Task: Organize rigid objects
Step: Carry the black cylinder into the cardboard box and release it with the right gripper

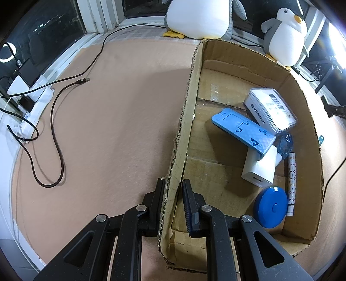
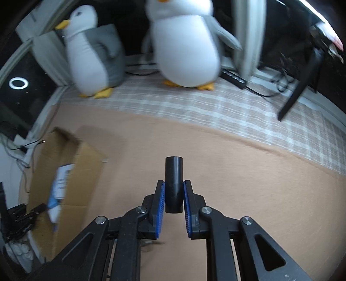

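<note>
My left gripper (image 1: 173,183) is shut on the left wall of an open cardboard box (image 1: 190,103), one finger outside and one inside. Inside the box lie a blue plastic case (image 1: 242,129), a clear-lidded white box (image 1: 270,109), a white charger block (image 1: 260,168), a round blue disc (image 1: 271,206) and a patterned pen (image 1: 292,183). In the right wrist view my right gripper (image 2: 174,183) is shut on a black cylinder (image 2: 174,170), held above the tan mat. The box (image 2: 86,170) appears blurred at the left of that view.
Two plush penguins (image 1: 196,17) (image 1: 285,36) stand behind the box on a plaid cloth (image 2: 194,103). A dark cable (image 1: 54,121) snakes over the tan mat (image 1: 108,129) left of the box. Power strips and plugs (image 1: 21,90) sit at the far left edge.
</note>
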The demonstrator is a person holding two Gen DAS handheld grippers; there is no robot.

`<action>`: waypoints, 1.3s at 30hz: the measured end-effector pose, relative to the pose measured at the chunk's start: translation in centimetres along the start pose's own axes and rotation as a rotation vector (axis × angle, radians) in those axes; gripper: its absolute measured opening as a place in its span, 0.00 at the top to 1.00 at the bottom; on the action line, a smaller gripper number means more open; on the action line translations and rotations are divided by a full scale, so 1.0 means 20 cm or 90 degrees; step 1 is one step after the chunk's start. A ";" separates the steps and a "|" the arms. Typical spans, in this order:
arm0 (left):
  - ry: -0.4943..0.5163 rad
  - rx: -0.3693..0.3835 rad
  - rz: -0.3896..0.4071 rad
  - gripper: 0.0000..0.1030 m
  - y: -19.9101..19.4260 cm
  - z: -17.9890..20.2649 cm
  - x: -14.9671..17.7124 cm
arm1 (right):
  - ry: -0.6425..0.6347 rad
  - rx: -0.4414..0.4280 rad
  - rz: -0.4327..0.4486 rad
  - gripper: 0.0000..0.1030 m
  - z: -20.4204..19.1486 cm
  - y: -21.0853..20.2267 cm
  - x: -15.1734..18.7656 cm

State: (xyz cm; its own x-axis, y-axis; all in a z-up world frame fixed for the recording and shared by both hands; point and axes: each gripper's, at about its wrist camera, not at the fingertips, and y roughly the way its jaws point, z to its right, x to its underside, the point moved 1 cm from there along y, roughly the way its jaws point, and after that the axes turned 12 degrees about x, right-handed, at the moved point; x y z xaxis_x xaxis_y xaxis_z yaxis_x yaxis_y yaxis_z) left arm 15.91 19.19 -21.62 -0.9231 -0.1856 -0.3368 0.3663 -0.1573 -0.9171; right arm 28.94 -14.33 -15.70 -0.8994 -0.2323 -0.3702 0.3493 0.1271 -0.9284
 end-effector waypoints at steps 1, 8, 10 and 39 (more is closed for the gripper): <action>0.001 0.001 0.001 0.84 0.00 0.00 0.00 | -0.007 -0.011 0.006 0.86 -0.04 -0.03 0.00; 0.009 0.003 0.009 0.84 0.00 0.00 0.02 | -0.077 -0.094 0.029 0.86 -0.49 -0.19 0.04; 0.010 0.003 0.012 0.84 -0.01 0.00 0.02 | -0.101 -0.107 0.027 0.86 -0.61 -0.21 0.06; 0.018 0.001 0.021 0.84 -0.01 0.02 0.03 | -0.174 -0.113 0.031 0.50 -1.06 -0.21 0.25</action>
State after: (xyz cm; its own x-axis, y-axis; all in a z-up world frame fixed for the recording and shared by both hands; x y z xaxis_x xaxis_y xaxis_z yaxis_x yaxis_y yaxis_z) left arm 15.41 18.80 -21.54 -0.9137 -0.1636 -0.3720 0.3960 -0.1525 -0.9055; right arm 17.45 4.35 -12.99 -0.7703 -0.4694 -0.4316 0.3169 0.3056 -0.8979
